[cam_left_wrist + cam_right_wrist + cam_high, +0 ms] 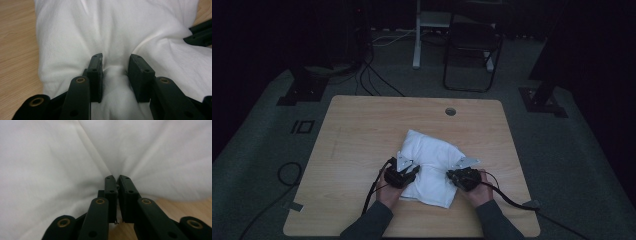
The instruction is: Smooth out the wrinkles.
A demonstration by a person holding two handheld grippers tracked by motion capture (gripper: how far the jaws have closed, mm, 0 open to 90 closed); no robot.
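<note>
Forearms in dark sleeves enter from the near edge of the high view, each hand carrying a black two-jaw gripper. Left gripper [408,173] sits at the near-left part of a soft white fabric pillow [432,165]; in the left gripper view its jaws stand at a moderate gap with a raised fold of the white cloth [113,75] pinched up between the pads, both pads pressing on it. Right gripper [457,176] sits at the pillow's near-right edge; in the right gripper view its jaws are drawn almost together, clamped on a thin pinch of the fabric [117,157], with creases radiating from the tips. Pillow lies on a light wooden desk [362,130] with rounded corners, slightly near of centre, angled so one corner points to the far left, resting flat on the top. Small round cable port [450,111] is set in the desk's far side, well apart from the pillow. Black folding chair [472,45] stands on the grey floor beyond the desk. Cables trail from both grippers toward the near edge.
</note>
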